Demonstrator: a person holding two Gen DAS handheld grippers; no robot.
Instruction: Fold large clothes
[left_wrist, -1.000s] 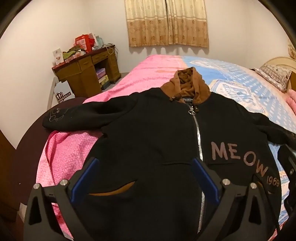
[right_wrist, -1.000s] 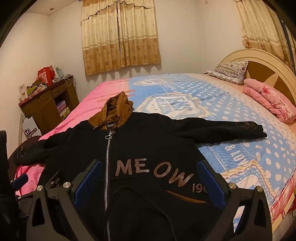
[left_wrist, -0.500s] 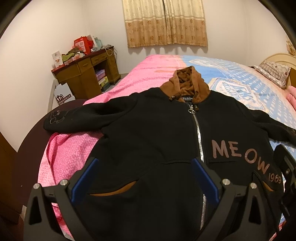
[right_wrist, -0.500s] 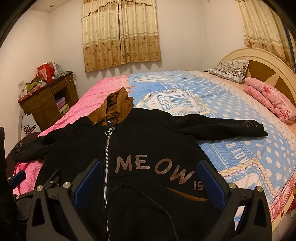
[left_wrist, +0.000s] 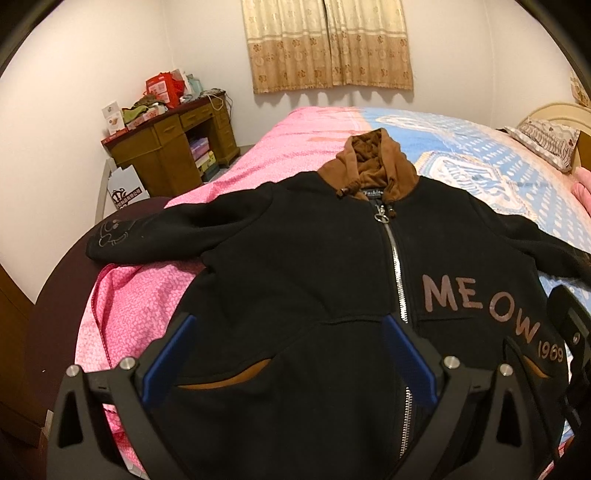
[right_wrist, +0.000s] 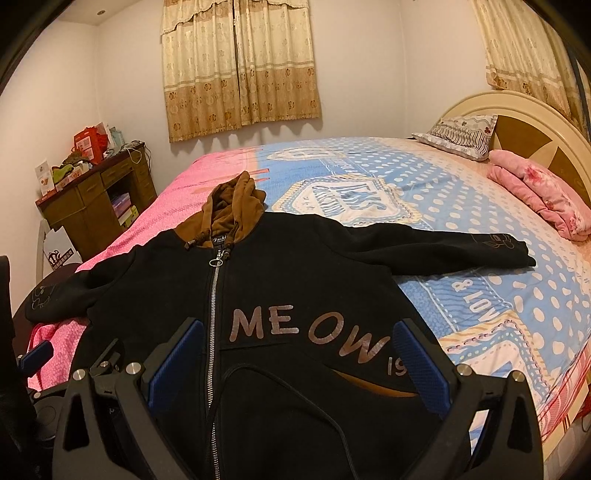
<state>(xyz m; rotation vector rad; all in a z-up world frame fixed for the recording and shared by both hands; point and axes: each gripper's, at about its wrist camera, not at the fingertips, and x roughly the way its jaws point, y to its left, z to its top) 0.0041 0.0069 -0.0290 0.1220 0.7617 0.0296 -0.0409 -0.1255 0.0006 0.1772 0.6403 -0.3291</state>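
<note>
A black zip hoodie (left_wrist: 303, 280) lies face up, spread flat on the bed (right_wrist: 480, 295), brown hood (right_wrist: 236, 206) toward the top of frame, sleeves stretched left and right. The left gripper (left_wrist: 286, 350) and right gripper (right_wrist: 295, 354) hover above its hem, jaws spread wide, holding nothing. A wooden desk (left_wrist: 173, 147) stands upper left; a pink blanket (right_wrist: 543, 199) lies at right.

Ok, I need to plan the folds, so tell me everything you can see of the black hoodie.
The black hoodie lies face up and spread flat on the bed, unfolded. It looks like thick fleece, with a brown hood pointing toward the curtains, a silver zipper closed to the collar, "MEOW 1969" printed on the chest and brown-lined pocket slits. Both sleeves stretch straight out, each with a faint outline drawing near the cuff. Neither open gripper grips it.
</note>
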